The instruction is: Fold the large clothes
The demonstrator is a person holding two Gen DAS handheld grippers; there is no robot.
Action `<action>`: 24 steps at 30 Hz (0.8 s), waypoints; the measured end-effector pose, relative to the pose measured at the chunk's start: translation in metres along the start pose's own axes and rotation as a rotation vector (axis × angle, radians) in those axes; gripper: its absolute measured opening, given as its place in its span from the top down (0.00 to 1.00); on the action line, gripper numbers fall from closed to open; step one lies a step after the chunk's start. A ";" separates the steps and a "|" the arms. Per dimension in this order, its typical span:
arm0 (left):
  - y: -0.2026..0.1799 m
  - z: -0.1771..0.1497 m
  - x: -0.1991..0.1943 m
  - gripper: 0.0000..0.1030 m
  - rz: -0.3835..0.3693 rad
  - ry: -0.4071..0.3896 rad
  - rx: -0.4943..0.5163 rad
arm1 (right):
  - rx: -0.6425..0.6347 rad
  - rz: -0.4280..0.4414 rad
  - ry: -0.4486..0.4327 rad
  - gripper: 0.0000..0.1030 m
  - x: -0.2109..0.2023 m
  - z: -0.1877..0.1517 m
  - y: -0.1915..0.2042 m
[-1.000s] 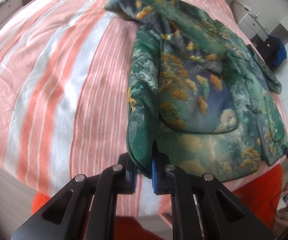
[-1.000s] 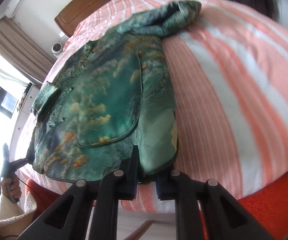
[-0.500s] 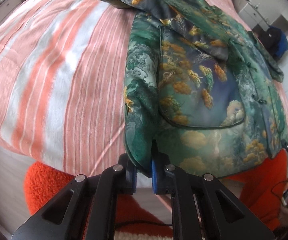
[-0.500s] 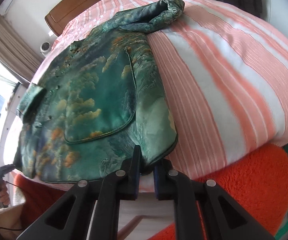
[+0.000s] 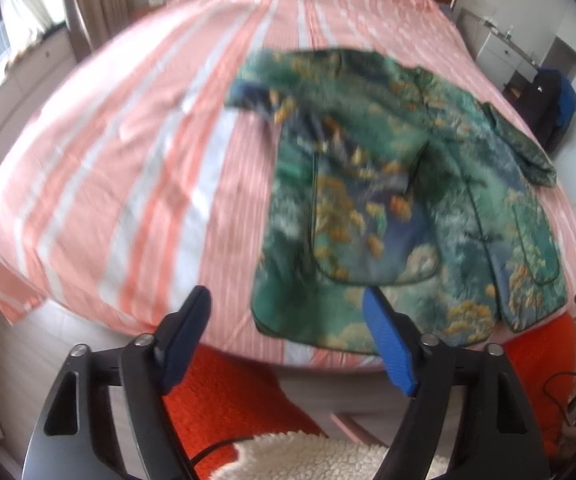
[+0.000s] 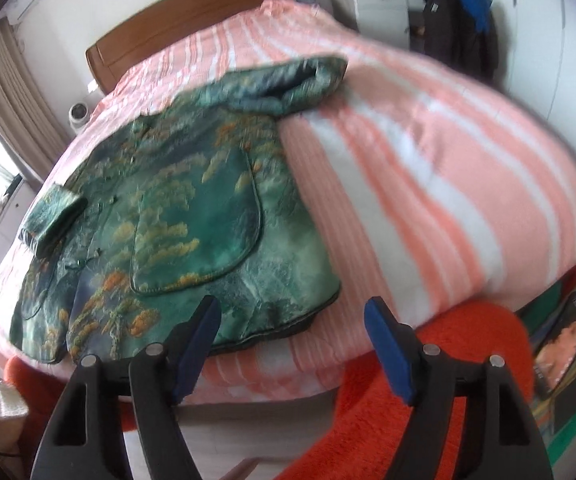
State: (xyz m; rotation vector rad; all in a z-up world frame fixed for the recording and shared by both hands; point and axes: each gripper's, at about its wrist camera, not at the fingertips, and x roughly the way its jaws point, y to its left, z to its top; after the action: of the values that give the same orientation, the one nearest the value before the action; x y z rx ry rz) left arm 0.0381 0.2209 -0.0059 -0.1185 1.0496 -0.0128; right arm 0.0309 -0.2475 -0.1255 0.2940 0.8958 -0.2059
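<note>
Left gripper (image 5: 285,312): black angular arms showing silver screw heads, fingers (image 5: 388,344) wearing blue pads. Right gripper (image 6: 292,322): matching black frame, silver screws, blue pads. Jaws opening on both, nothing between.

green jacket (image 5: 400,208) beyond opening left claw (image 5: 288,316)

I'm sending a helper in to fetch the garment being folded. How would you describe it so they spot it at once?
Look at the bed with the pink and white striped cover that fills the room. Near its foot edge lies the jacket, spread flat with one sleeve folded across its front. It is the only green thing on the bed: shiny fabric with a gold and blue landscape print and dark piping round its pockets.
</note>
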 end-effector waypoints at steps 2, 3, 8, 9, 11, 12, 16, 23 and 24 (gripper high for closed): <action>-0.008 0.011 -0.019 0.11 0.029 -0.064 0.034 | -0.019 -0.028 -0.073 0.25 -0.015 0.001 0.005; -0.012 0.013 -0.025 0.10 0.039 -0.087 0.049 | -0.031 -0.033 -0.098 0.24 -0.020 0.001 0.008; -0.044 0.027 -0.038 0.07 0.043 -0.144 0.141 | -0.140 -0.039 -0.225 0.15 -0.045 0.004 0.034; -0.051 0.028 -0.037 0.07 0.040 -0.146 0.158 | -0.159 -0.031 -0.238 0.12 -0.048 0.004 0.039; -0.065 0.026 -0.034 0.06 0.045 -0.146 0.194 | -0.190 -0.015 -0.234 0.02 -0.048 0.002 0.047; -0.073 0.025 -0.030 0.06 0.054 -0.144 0.219 | -0.203 -0.007 -0.221 0.00 -0.045 0.000 0.051; -0.098 0.019 -0.018 0.06 0.091 -0.140 0.313 | -0.233 0.039 -0.160 0.00 -0.035 -0.009 0.059; -0.127 0.016 -0.015 0.06 0.095 -0.163 0.414 | -0.254 0.068 -0.144 0.00 -0.034 -0.019 0.068; -0.129 0.016 -0.016 0.06 0.093 -0.163 0.417 | -0.258 0.071 -0.144 0.00 -0.034 -0.019 0.069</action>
State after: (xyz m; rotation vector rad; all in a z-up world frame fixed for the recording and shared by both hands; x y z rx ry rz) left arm 0.0500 0.0954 0.0288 0.3029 0.8699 -0.1346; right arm 0.0163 -0.1744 -0.0986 0.0697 0.7582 -0.0433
